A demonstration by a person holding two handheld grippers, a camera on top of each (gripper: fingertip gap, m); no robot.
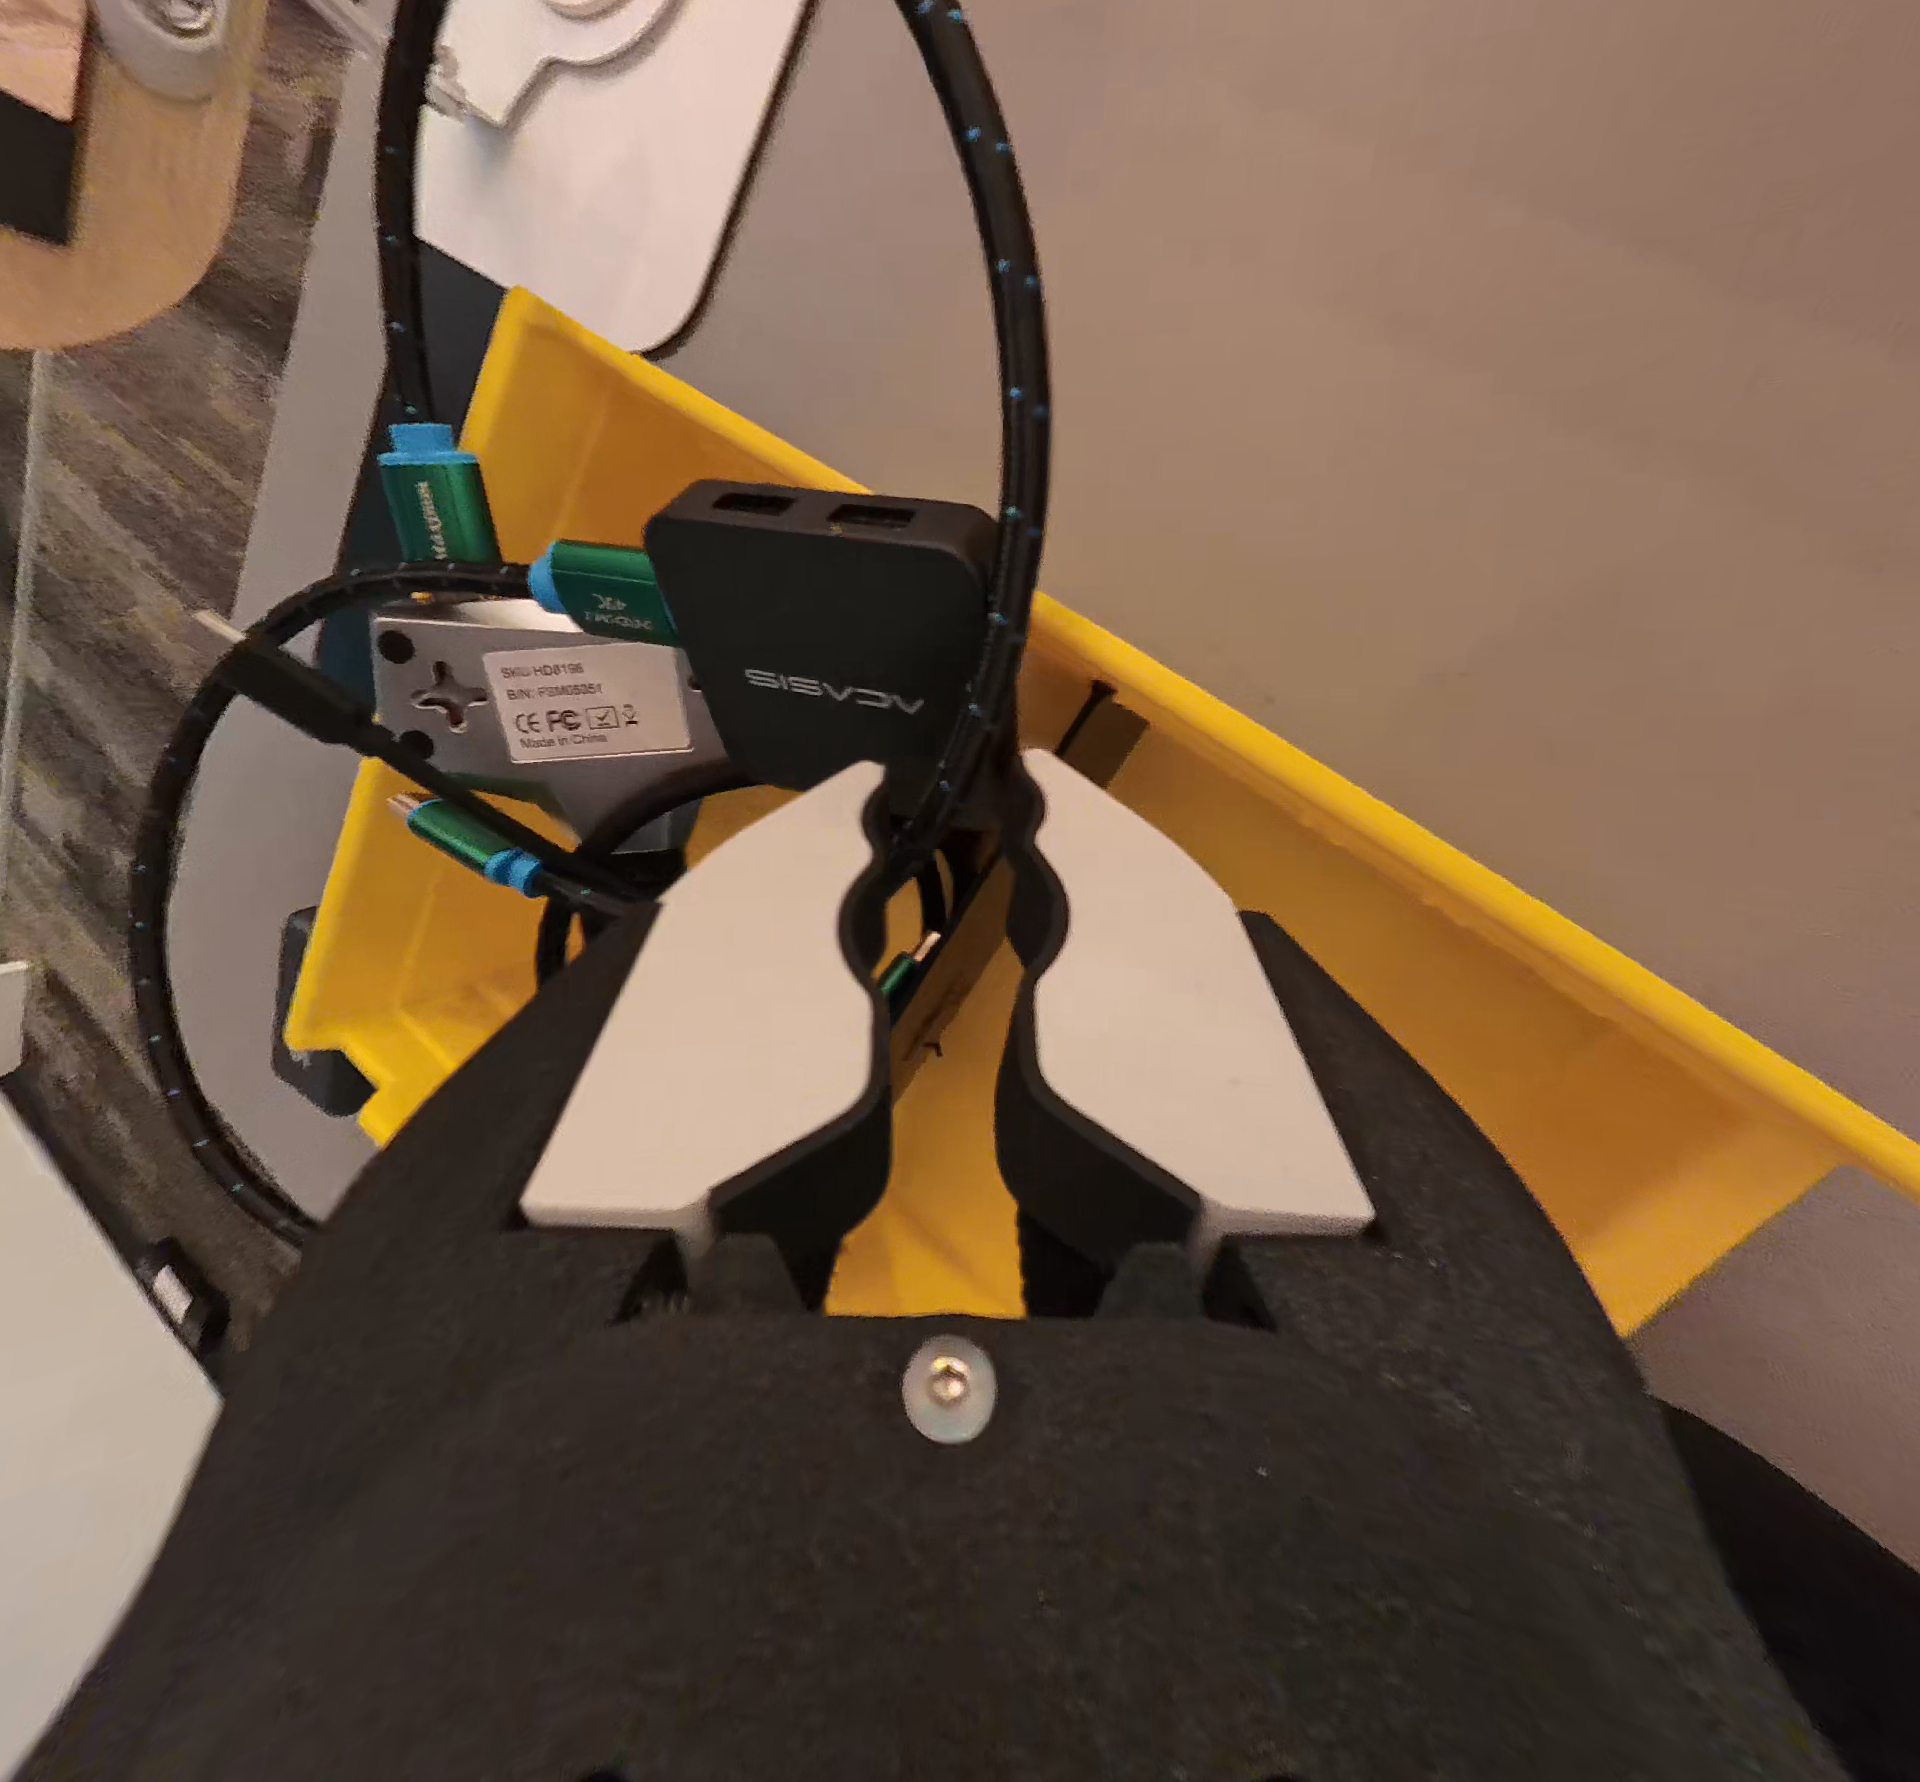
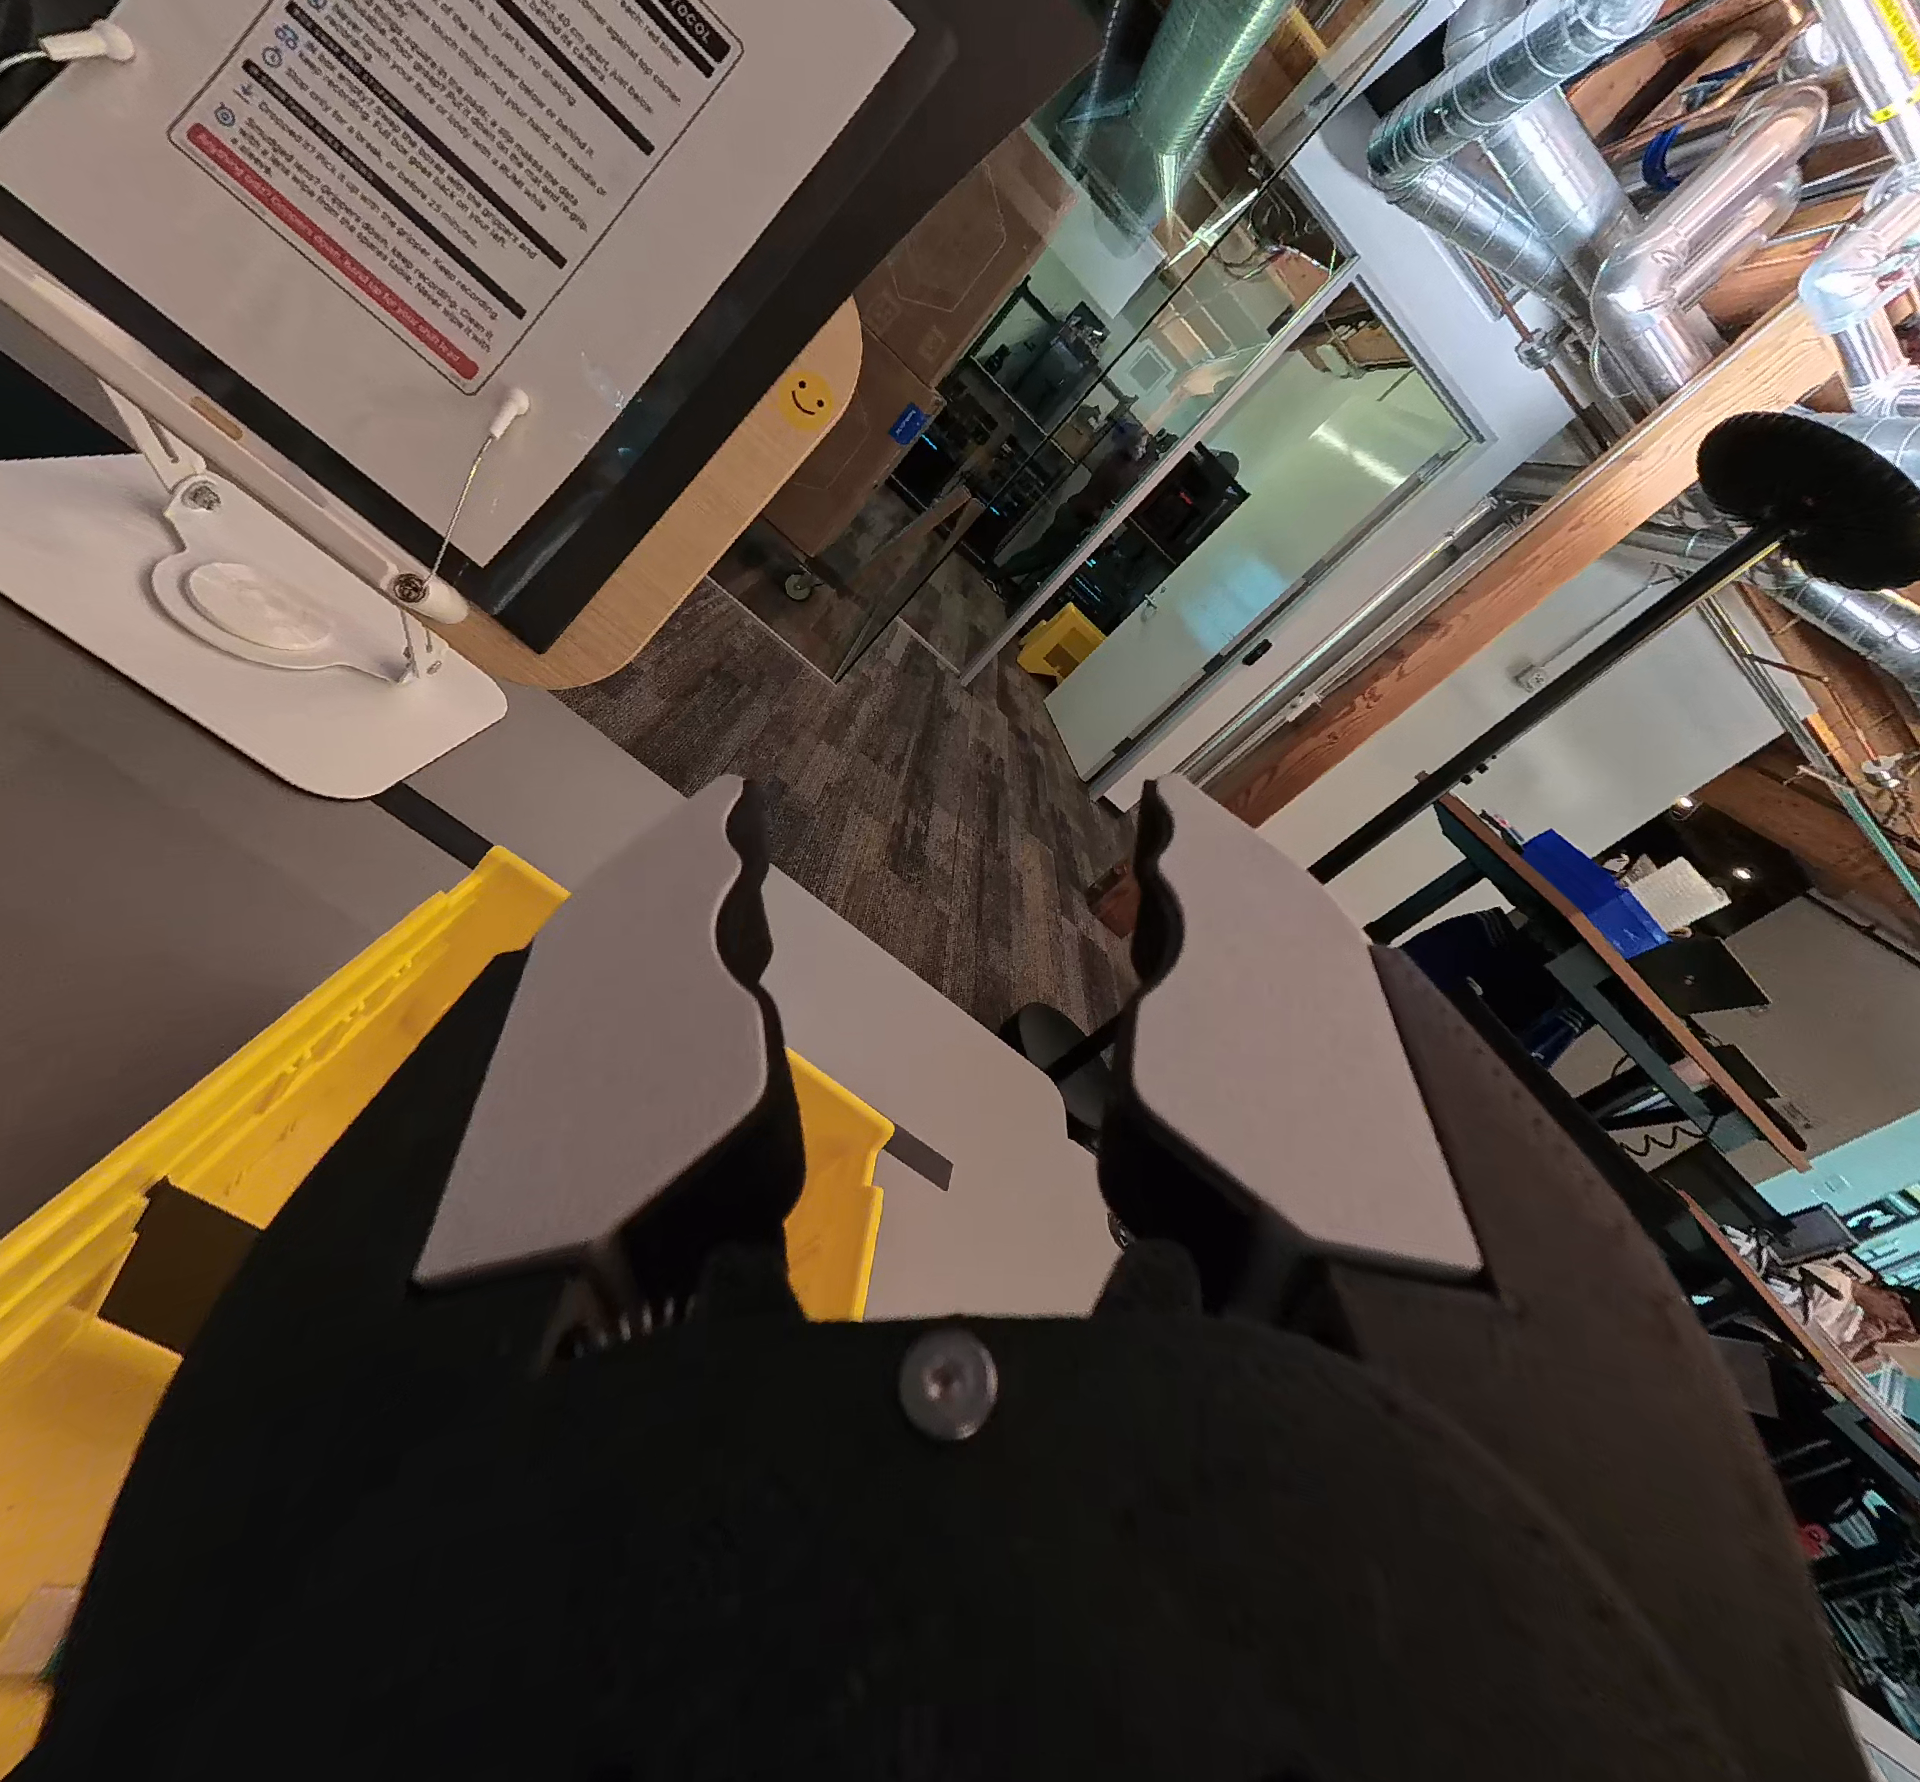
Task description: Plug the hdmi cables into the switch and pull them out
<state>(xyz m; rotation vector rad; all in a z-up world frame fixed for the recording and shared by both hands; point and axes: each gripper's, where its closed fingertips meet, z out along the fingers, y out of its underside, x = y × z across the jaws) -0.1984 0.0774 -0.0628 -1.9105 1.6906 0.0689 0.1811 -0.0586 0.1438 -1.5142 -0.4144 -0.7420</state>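
Observation:
In the left wrist view my left gripper (image 1: 951,782) is nearly closed on the near edge of a black HDMI switch (image 1: 821,631), holding it over a yellow bin (image 1: 1351,911). A black braided cable (image 1: 997,257) also runs between the fingers and loops up. One green HDMI plug (image 1: 603,589) sits against the switch's left side. Another green plug (image 1: 436,506) stands by a silver box (image 1: 540,693), and a third (image 1: 468,844) lies loose. My right gripper (image 2: 948,797) is open and empty above the bin's corner (image 2: 312,1088).
A white stand base (image 1: 613,132) sits on the grey table (image 1: 1455,278) behind the bin. In the right wrist view the stand (image 2: 260,620) holds a board with a printed sheet (image 2: 457,122). The table edge and carpet floor (image 2: 883,776) lie just beyond. About 45 cm separates my left fingertips from my right. The right gripper is farther from the green HDMI plug (image 1: 603,589), some 40 cm, than the left, some 6 cm.

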